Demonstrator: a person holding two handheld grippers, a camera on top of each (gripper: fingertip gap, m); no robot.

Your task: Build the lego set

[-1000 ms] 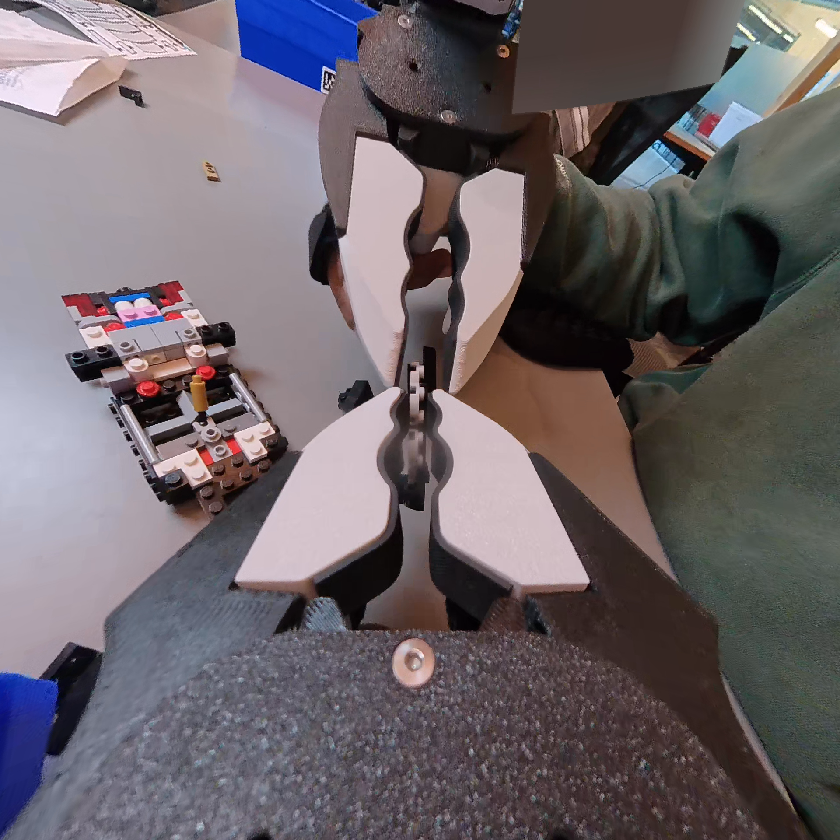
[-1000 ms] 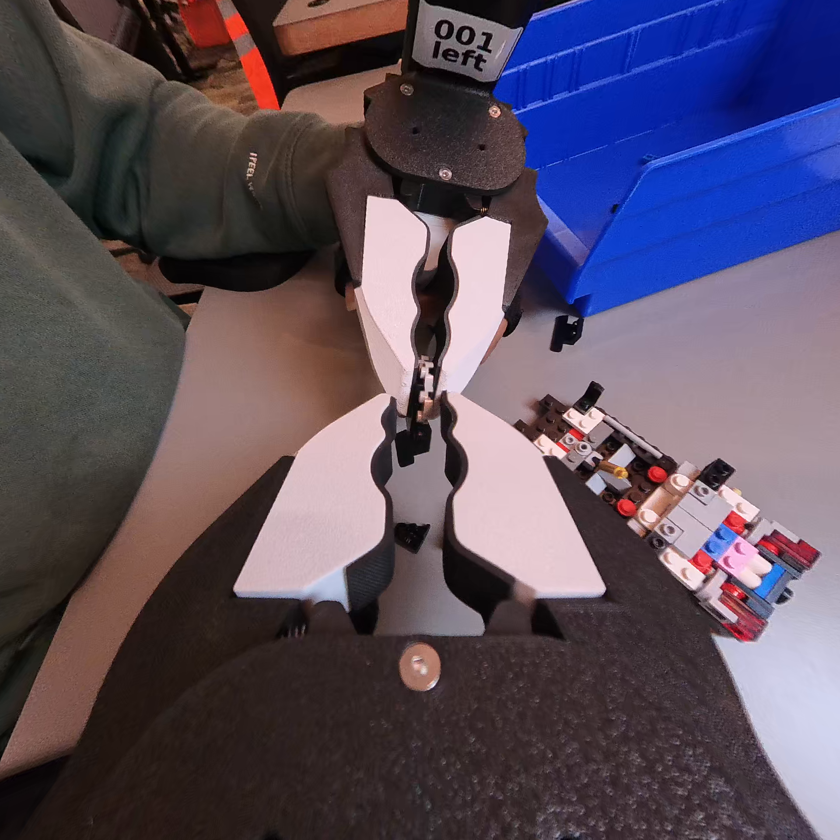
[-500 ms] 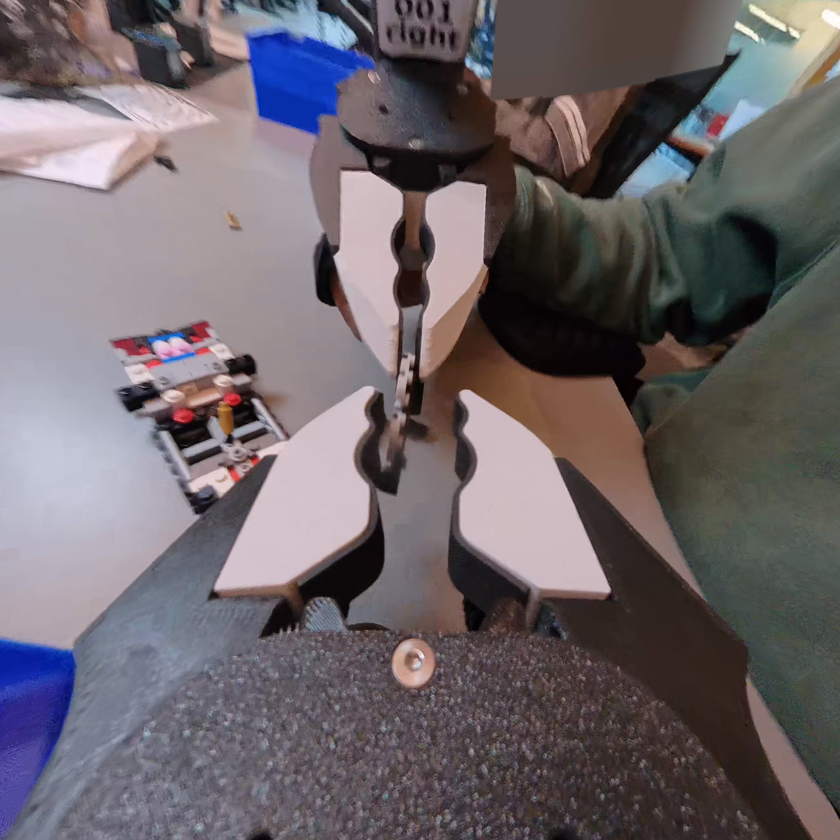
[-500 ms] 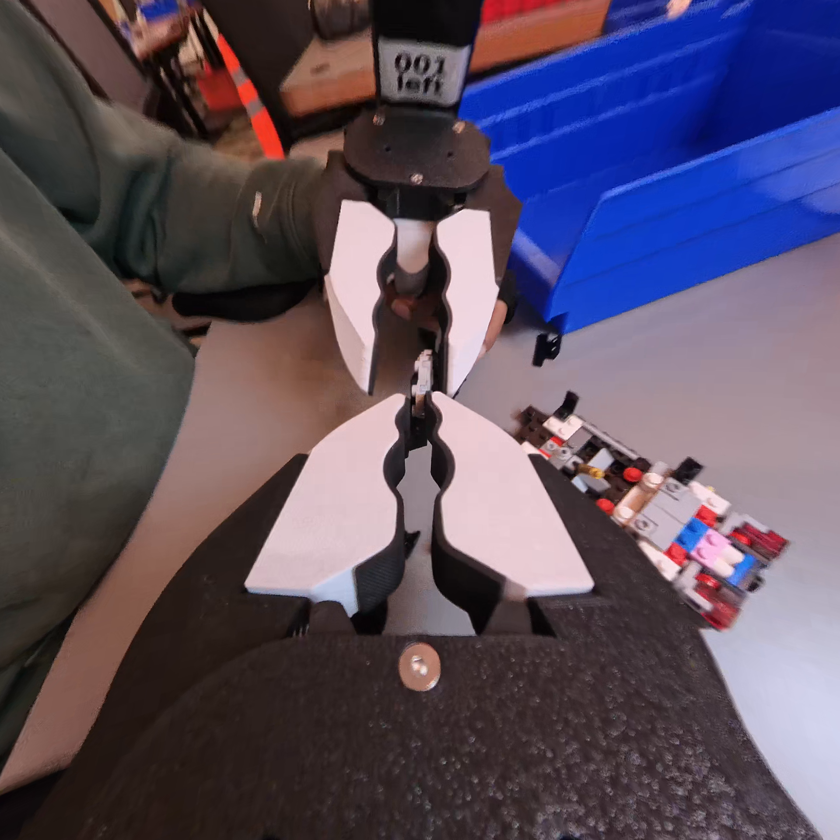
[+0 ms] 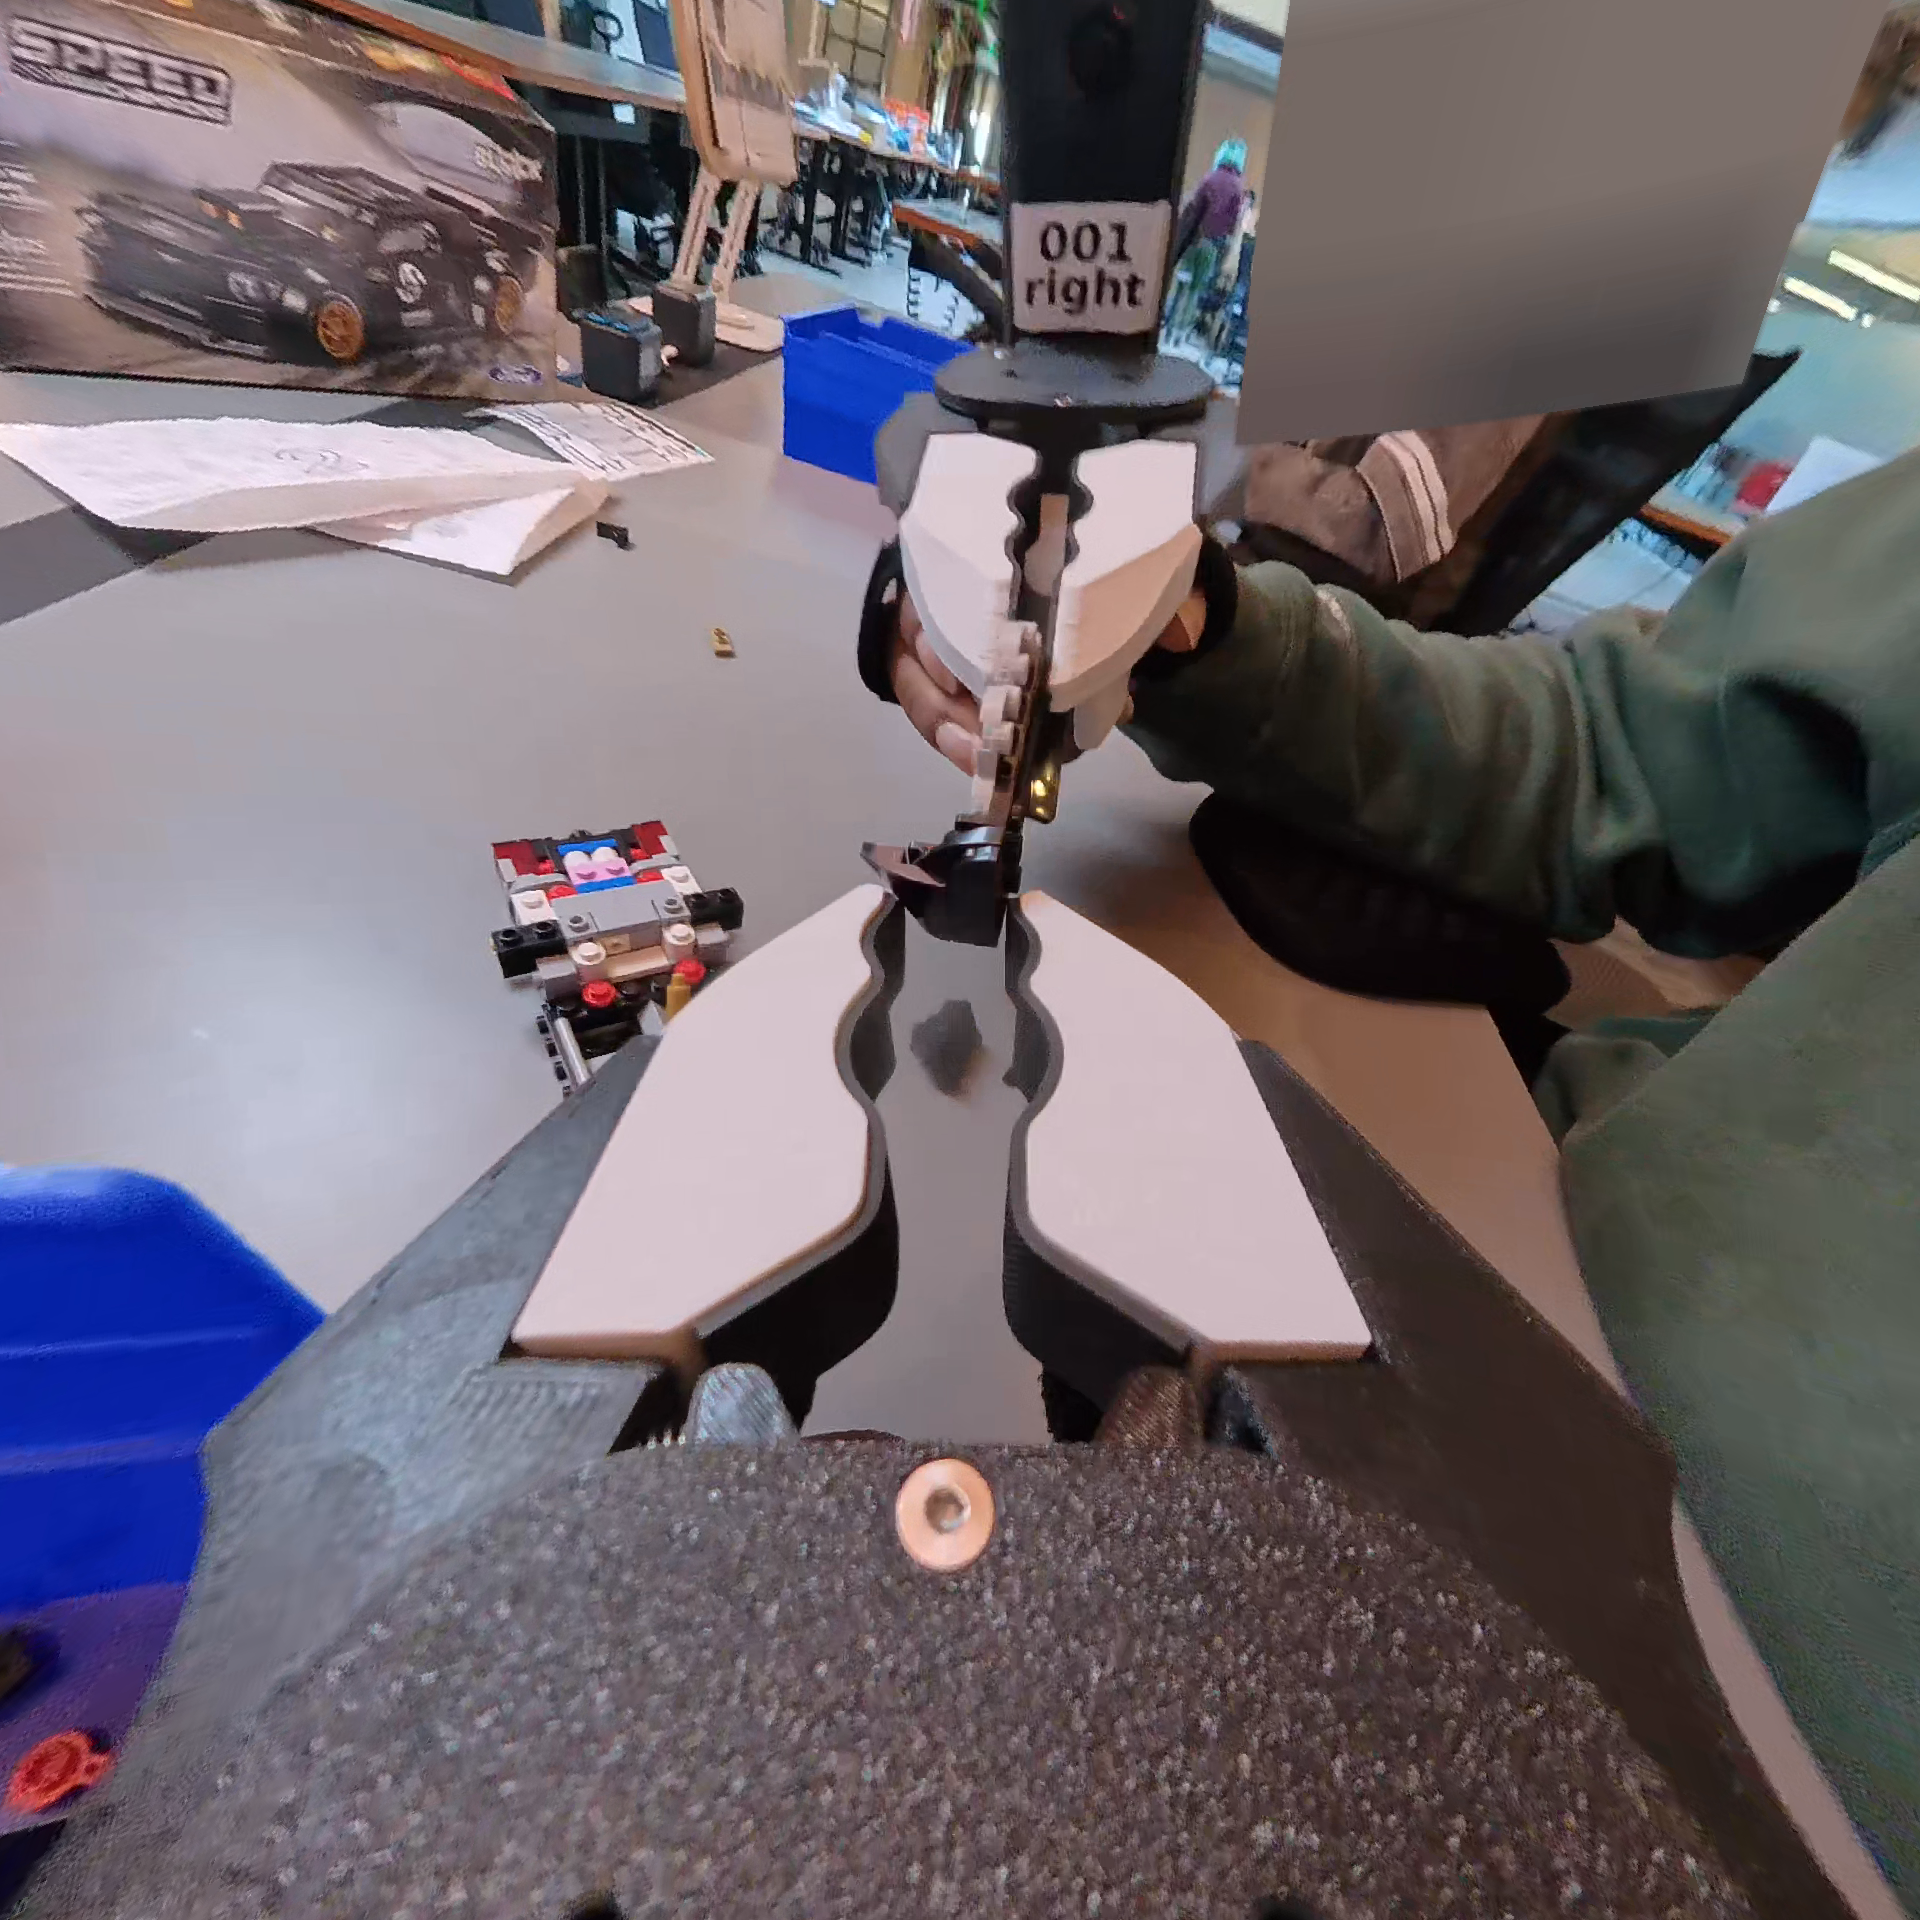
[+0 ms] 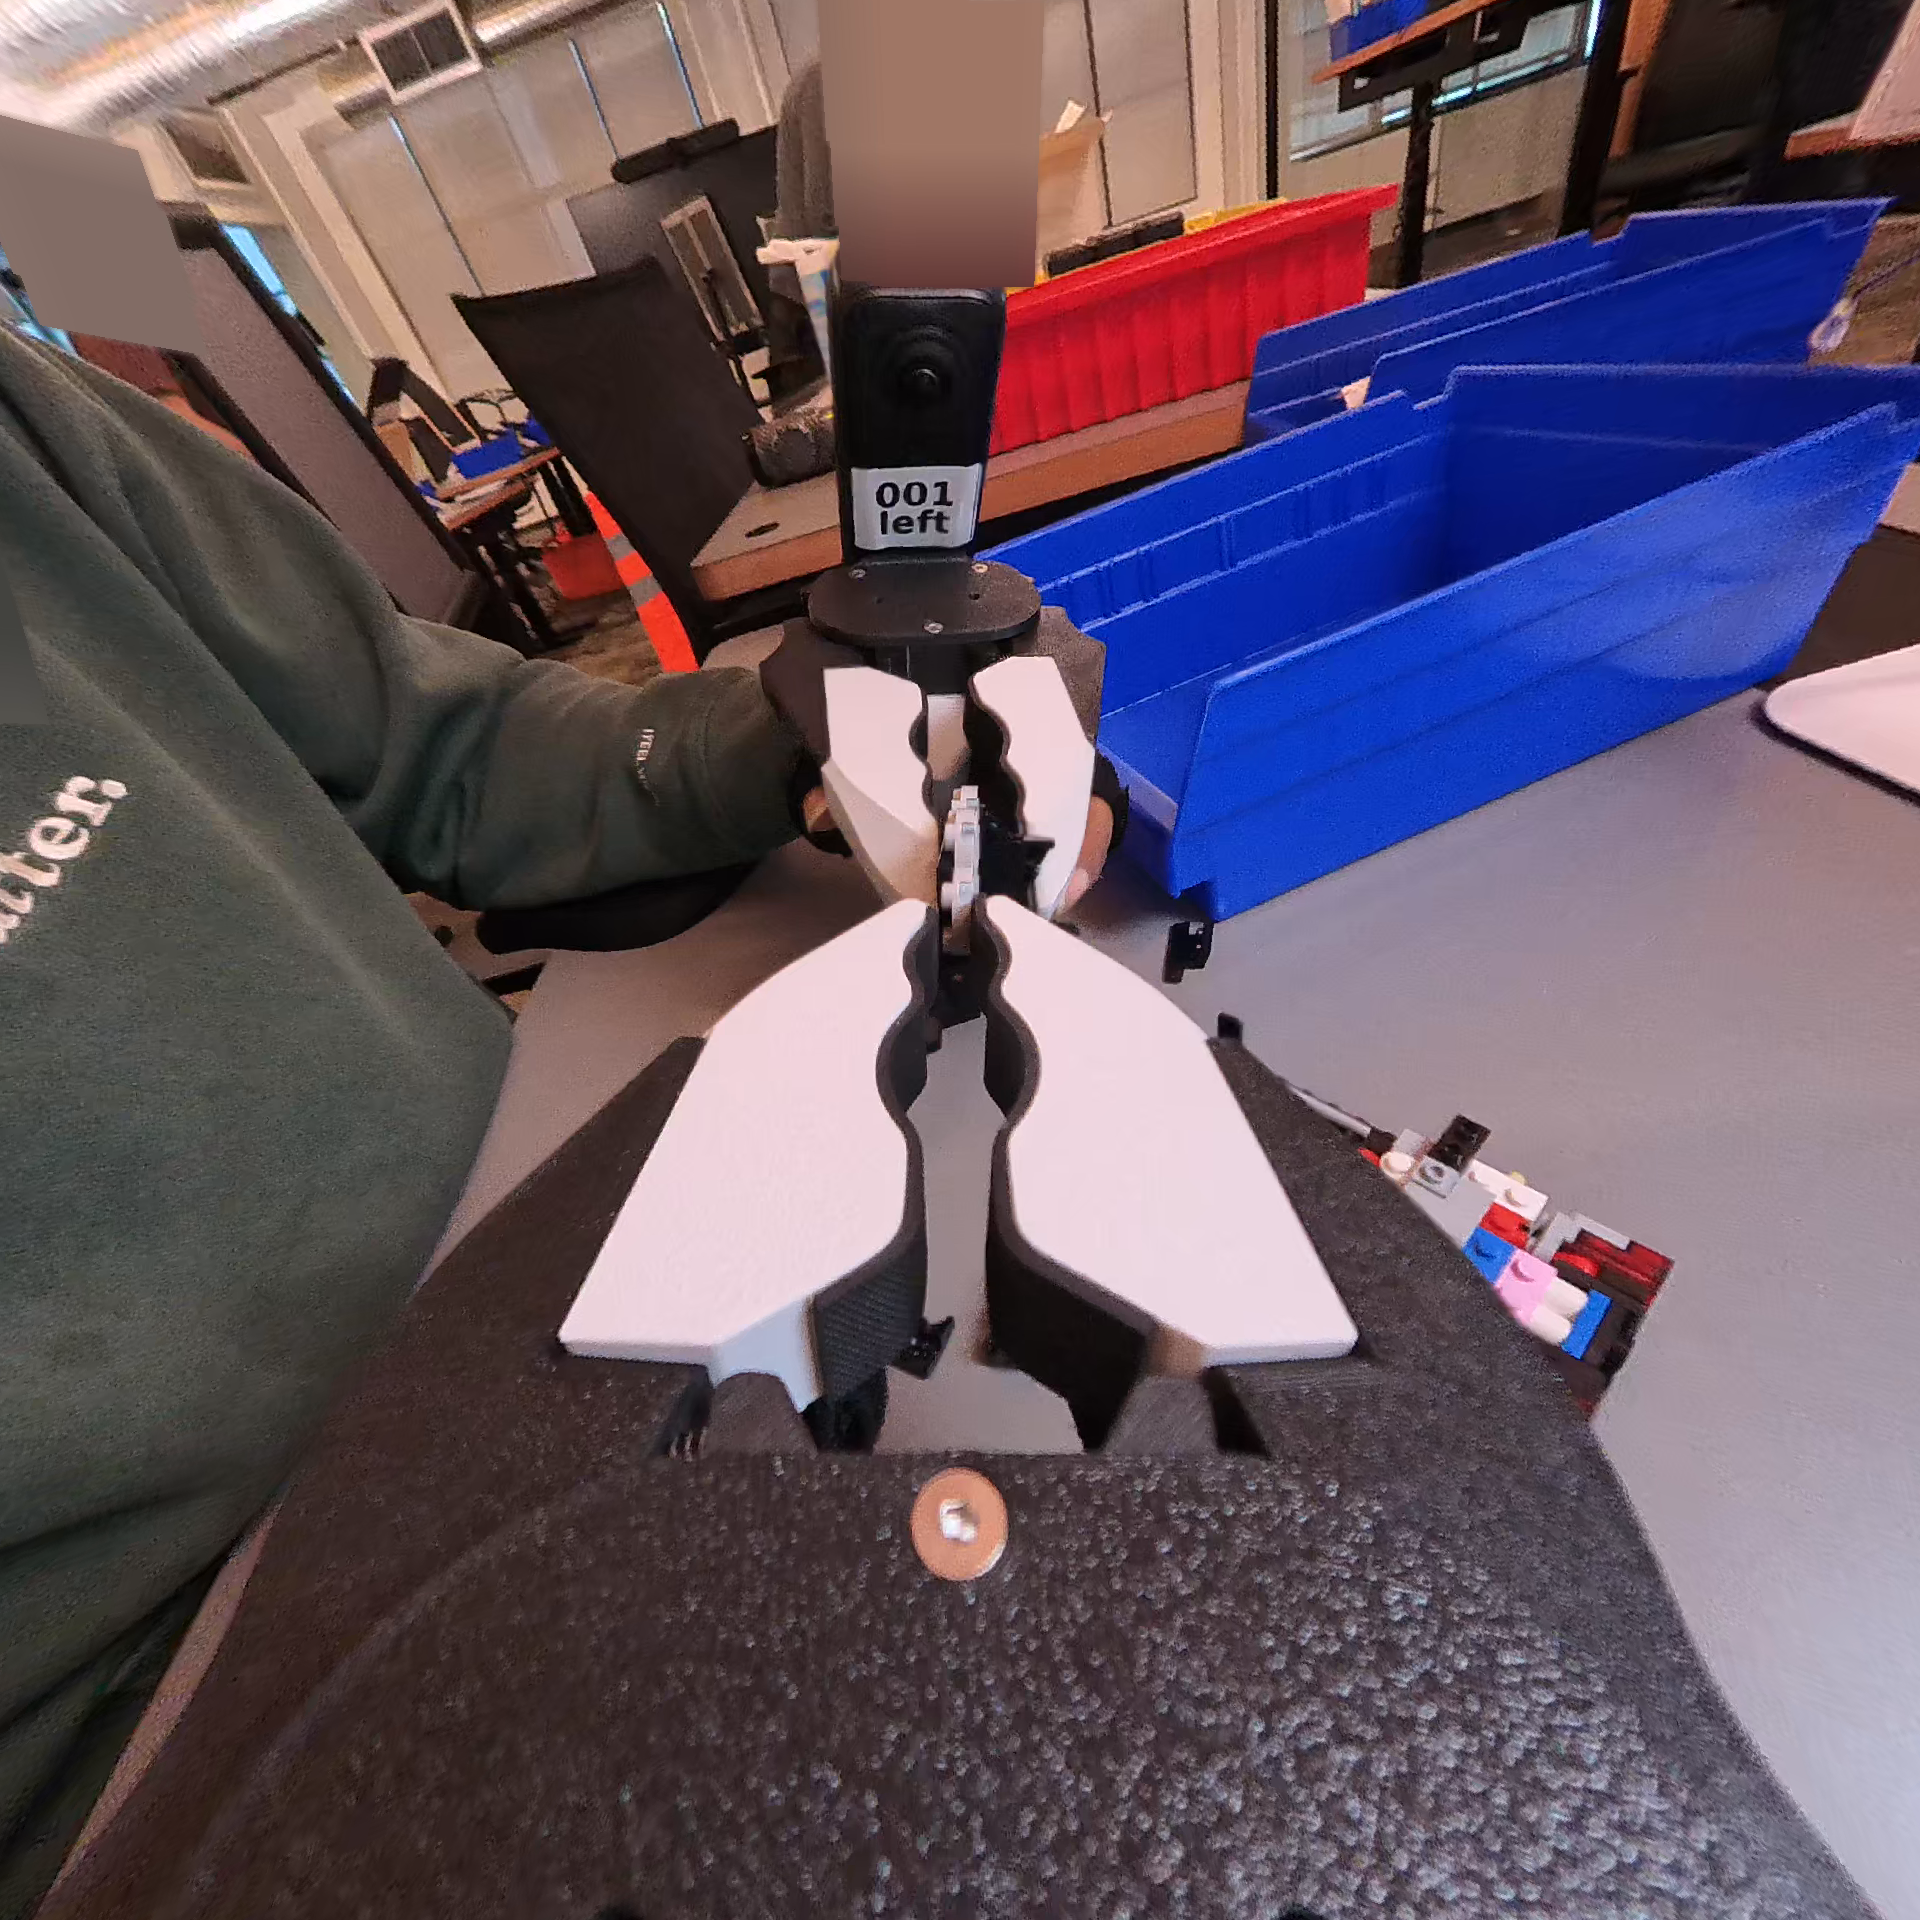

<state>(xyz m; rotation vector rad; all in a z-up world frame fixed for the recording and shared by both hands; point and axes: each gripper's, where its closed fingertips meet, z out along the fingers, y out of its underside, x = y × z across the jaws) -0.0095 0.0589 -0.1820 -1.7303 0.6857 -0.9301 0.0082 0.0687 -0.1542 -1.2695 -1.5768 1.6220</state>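
Observation:
A thin brick strip, pale studded plates on a black plate, hangs between the two grippers above the grey table. My right gripper is shut on its upper part; it also shows in the left wrist view. A black angular piece sits on the strip's lower end. My left gripper is shut on that black piece, both tips against it. The right wrist view shows the left gripper with the strip and the black piece between its fingers.
A part-built brick car chassis lies on the table to the left, also seen in the right wrist view. Blue bins stand behind. A printed box, paper sheets and small loose pieces lie farther off. Green sleeves flank the grippers.
Both grippers tilted up from the table. My right gripper shut on the strip. My left gripper opened, let go of the strip, then shut again on its black end piece.

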